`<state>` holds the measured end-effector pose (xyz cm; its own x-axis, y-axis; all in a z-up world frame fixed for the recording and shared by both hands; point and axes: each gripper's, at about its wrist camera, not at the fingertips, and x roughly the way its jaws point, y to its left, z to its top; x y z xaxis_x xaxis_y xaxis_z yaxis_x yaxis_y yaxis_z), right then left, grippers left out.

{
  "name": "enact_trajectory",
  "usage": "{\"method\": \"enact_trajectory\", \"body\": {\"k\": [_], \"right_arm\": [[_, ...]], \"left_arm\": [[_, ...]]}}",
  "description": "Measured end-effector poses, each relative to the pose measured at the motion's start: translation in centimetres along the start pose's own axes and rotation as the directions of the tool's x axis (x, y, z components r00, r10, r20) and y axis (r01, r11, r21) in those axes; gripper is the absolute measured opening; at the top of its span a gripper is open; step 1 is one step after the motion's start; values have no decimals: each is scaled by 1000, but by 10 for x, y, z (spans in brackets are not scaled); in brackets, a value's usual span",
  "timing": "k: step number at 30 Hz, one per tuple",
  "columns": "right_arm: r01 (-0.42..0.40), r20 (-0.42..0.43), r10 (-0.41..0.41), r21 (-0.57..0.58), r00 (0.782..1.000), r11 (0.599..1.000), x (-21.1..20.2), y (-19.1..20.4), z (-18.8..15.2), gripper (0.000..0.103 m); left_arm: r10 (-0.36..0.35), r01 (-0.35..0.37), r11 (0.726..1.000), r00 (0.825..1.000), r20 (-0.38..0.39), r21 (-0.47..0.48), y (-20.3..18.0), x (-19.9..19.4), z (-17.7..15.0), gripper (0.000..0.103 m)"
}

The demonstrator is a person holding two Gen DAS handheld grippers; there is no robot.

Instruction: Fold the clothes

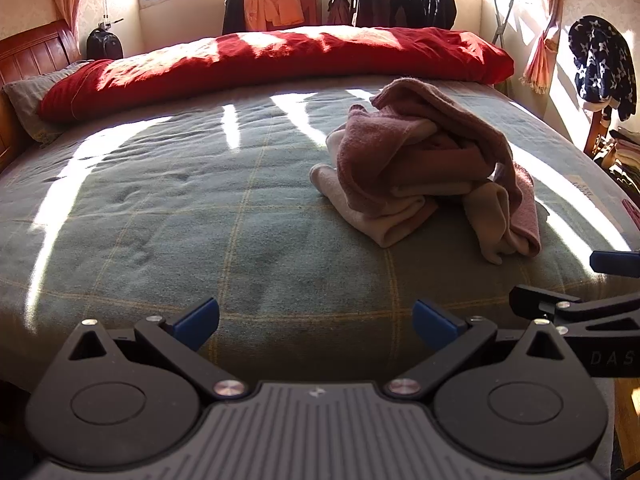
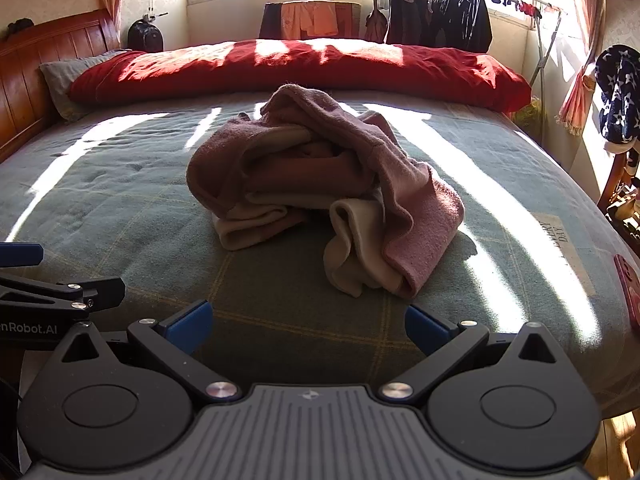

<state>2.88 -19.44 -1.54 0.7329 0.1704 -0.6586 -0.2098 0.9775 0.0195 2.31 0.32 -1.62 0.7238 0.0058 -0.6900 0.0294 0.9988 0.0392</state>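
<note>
Across the bed (image 2: 120,208), whose grey-green checked cover fills most of both views, a long red duvet (image 2: 300,68) lies bunched along the far edge, and beyond it dark jackets hang on a clothes rail (image 2: 440,20) by the window. Nearer than the duvet, roughly in the middle of the bed, sits the crumpled garment (image 2: 320,184), a pink and cream fleece piece heaped on itself with its lower folds spilling toward the near edge; it may be one item or two tangled together, and the heap does not let me tell. At the bed's near edge, short of the garment and well apart from it, the left gripper (image 1: 316,322) and the right gripper (image 2: 308,326) hang side by side, each with its blue-tipped fingers spread wide and nothing between them. Judging by this, the folding has not begun: no part of the garment is spread flat, so it has yet to be picked up, opened out, smoothed and folded.
</note>
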Motion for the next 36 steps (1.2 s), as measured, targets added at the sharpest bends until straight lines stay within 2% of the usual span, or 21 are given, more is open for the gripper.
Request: {"method": "enact_trajectory", "body": {"k": [9,36], "right_arm": [[-7,2,7,-5,1000,1000,0,1,0,103],[-10,7,10,-4,1000,1000,8,-5,11,103]], "left_arm": [[45,-45,999,999,-1,-4,2,1,4,102],[46,-47,999,999,-21,-11,8,18,14,102]]}}
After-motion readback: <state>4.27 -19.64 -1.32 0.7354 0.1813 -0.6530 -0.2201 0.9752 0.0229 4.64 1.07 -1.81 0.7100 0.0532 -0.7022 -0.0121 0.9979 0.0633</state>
